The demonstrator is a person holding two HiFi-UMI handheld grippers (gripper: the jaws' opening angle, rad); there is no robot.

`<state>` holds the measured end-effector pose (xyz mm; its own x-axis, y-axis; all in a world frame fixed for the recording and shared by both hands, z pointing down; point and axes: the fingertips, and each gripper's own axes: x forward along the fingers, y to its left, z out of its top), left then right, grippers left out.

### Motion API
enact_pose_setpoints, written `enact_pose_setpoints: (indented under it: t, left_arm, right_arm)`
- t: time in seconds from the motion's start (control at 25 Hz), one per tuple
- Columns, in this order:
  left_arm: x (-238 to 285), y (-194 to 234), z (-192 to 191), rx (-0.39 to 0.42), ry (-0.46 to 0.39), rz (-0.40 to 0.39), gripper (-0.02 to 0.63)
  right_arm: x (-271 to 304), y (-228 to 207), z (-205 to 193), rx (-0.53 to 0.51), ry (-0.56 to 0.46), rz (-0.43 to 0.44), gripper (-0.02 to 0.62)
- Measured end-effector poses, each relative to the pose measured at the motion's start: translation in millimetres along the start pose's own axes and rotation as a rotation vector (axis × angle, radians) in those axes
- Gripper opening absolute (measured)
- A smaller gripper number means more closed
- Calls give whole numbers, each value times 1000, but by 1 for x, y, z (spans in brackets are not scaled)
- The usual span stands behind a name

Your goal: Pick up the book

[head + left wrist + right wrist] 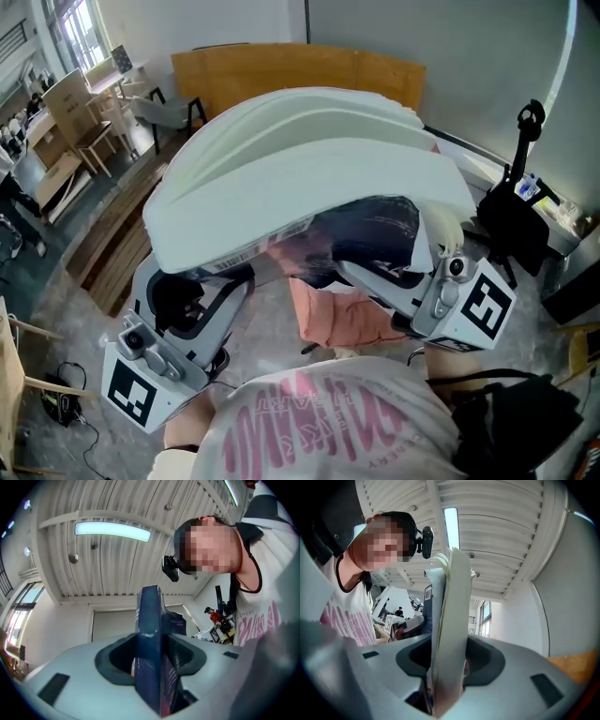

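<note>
The book (309,178) is hanging open in the air just in front of me, its white pages fanning out above both my claws. My left gripper (152,663) is clamping the dark blue cover, seen edge-on between its pads. My right gripper (445,665) is pinching a pale sheaf of pages (a barcoded cover is showing behind them). Beneath the book a pink fabric (342,314) is lying, and closest of all is my pink-printed shirt (328,422).

Head view down — gripper views up, sharing book (309,178).
</note>
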<state>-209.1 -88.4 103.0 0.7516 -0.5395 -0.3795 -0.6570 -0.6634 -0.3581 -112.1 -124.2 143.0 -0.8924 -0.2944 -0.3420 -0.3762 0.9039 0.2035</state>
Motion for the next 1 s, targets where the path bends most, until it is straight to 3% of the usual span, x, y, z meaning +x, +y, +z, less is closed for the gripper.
enact_pose_setpoints:
  t: [0.32,1.0]
  left_arm:
    - [-4,-12,22,23,-66,-42,199]
    - [-5,-9,23,21,-85,-31,199]
  right_arm:
    - [1,20,30,-27,-80,27,176]
    - [7,21,31,-43,-54,44,176]
